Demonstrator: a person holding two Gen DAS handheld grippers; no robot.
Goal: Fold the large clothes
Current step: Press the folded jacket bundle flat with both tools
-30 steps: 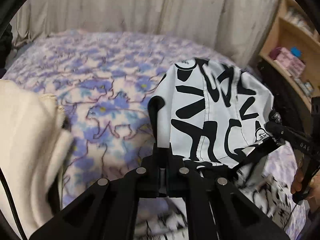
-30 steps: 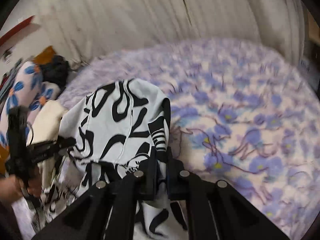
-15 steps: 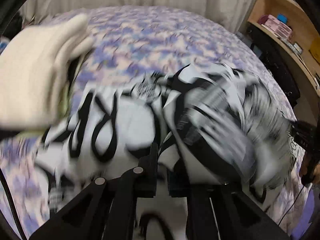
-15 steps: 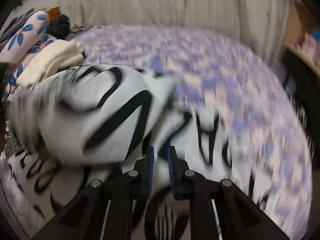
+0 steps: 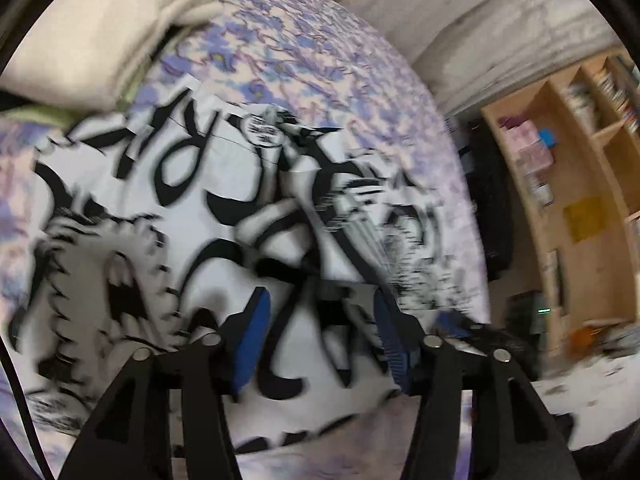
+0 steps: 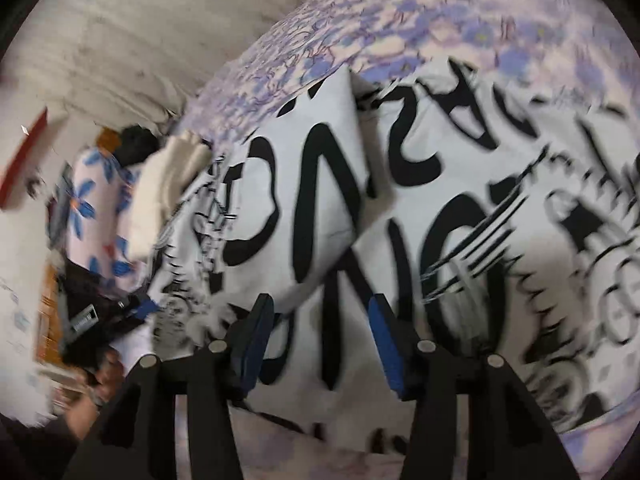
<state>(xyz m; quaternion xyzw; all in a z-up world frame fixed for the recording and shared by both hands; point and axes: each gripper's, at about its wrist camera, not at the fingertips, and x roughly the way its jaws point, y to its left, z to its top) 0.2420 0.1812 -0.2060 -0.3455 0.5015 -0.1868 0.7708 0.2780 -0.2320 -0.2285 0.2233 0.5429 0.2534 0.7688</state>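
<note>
Lying on bed: white garment with bold black graphic print (image 5: 192, 208), spread over the purple-and-cream floral bedspread (image 5: 320, 60), one flap doubled over its middle.
Left gripper (image 5: 320, 320): jaws have just been opening; blue pads stand well apart, printed cloth showing between them but not pinched.
Right gripper (image 6: 320, 320): jaws have just been opening too; pads apart over the same garment, holding nothing.
Folded flap: in the right wrist view, at 12 o'clock from the jaws, its corner pointing up.
Cream folded cloth (image 5: 100, 28): at 10 o'clock in the left wrist view, touching the garment's far edge.
Wooden shelf unit (image 5: 580, 200): at 3 o'clock, beside the bed.
Sharpness: both views blurred.
</note>
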